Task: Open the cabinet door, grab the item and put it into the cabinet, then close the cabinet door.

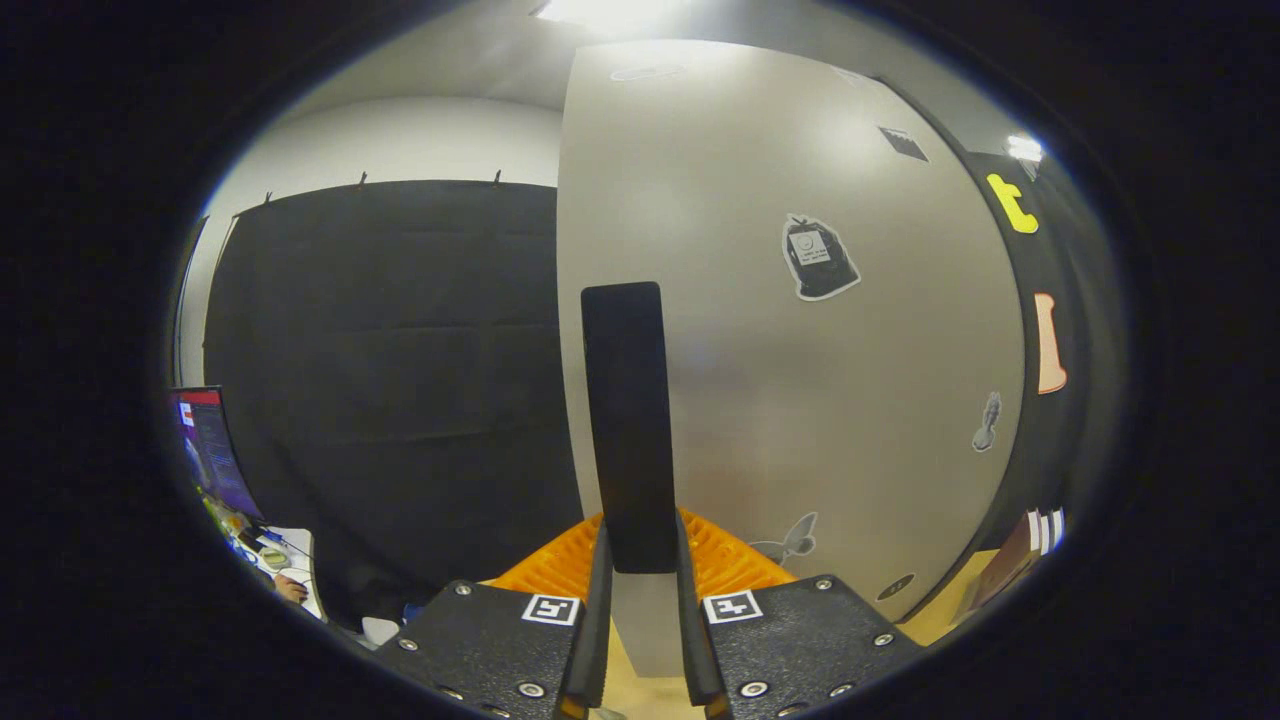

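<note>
A pale cabinet door (pixel 800 400) rises right in front of me, with several stickers on its face. A black upright handle (pixel 625 400) runs along the door close to its left edge. My gripper (pixel 641 545) is shut on the lower end of this handle, with one finger pressing on each side. The item and the cabinet's inside are hidden from here.
Left of the door's edge hangs the booth's black cloth wall (pixel 390 380). Low on the far left are a lit monitor (pixel 210 450) and a cluttered desk (pixel 275 560). A light wooden surface (pixel 950 605) lies below the door on the right.
</note>
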`<act>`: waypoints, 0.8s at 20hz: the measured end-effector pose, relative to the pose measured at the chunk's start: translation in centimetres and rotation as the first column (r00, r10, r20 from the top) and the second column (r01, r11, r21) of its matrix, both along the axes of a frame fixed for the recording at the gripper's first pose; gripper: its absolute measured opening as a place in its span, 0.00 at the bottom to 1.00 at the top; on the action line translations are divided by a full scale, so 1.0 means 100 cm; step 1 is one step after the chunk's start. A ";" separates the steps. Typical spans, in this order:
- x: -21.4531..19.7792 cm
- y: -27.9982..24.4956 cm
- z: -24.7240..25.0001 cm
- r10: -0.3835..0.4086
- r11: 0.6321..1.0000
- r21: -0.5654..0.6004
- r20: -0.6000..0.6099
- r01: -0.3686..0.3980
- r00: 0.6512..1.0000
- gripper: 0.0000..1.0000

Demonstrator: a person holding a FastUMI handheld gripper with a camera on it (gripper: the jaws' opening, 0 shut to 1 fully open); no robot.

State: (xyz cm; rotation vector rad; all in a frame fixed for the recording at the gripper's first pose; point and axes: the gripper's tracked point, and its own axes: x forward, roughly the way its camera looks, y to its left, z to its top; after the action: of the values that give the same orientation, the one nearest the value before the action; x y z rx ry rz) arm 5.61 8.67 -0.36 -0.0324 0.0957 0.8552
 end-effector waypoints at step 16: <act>-0.018 -0.050 0.004 0.036 0.999 0.011 0.016 -0.036 0.999 0.31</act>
State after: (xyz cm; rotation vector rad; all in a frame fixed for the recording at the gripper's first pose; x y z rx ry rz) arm 3.84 3.69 0.09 -0.0301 0.0758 0.8915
